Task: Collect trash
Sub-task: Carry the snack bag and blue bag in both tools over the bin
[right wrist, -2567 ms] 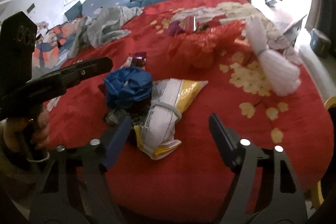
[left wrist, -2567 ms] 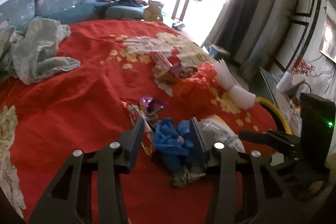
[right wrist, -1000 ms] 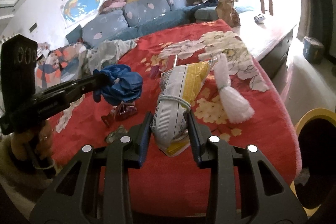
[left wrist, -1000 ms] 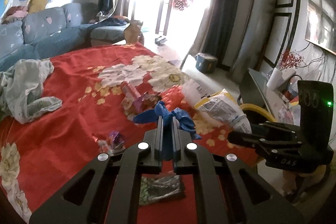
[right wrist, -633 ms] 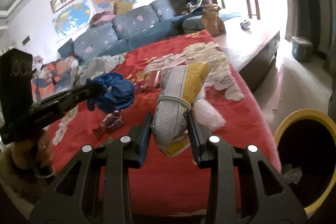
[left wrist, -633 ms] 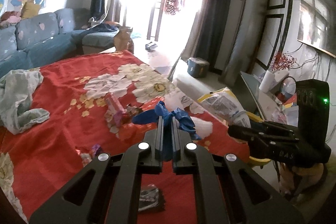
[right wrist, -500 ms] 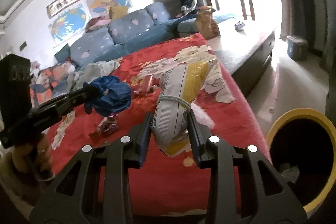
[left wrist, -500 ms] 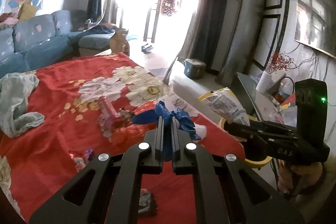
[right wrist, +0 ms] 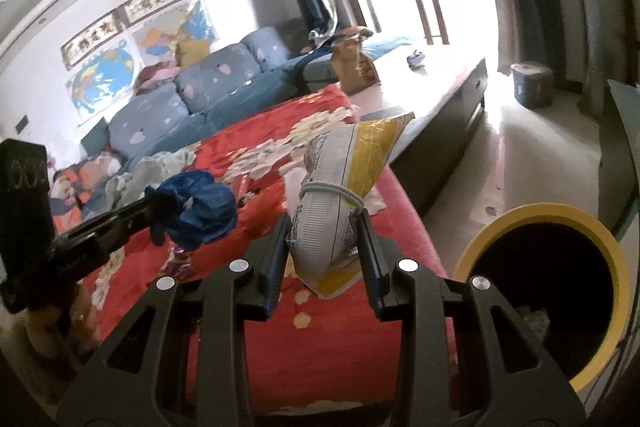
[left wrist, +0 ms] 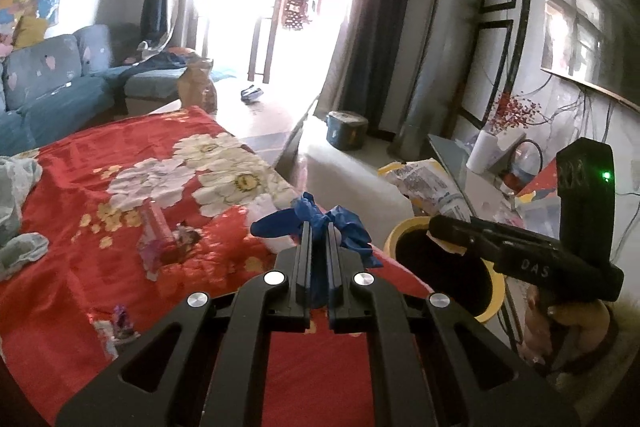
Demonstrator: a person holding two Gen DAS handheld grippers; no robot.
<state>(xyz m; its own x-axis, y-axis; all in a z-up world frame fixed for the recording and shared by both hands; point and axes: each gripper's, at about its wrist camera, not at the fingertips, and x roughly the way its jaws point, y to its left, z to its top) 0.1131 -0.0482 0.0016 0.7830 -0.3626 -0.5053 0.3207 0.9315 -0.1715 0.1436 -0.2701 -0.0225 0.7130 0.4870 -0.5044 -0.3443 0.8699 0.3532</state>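
Where bin point(right wrist: 600, 227) gapes: snack bag point(right wrist: 340, 195) clamped in right tool point(right wrist: 324, 223), blue glove point(left wrist: 320, 223) in left point(left wrist: 318, 227).

Home living room: sofa point(right wrist: 224, 87), wall maps point(right wrist: 104, 79), curtains point(left wrist: 368, 15).

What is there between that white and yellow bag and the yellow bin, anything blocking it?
Nothing visible. The right gripper holds the snack bag above the corner of the red blanket, and the yellow bin stands open just to its right, with only open air between them.
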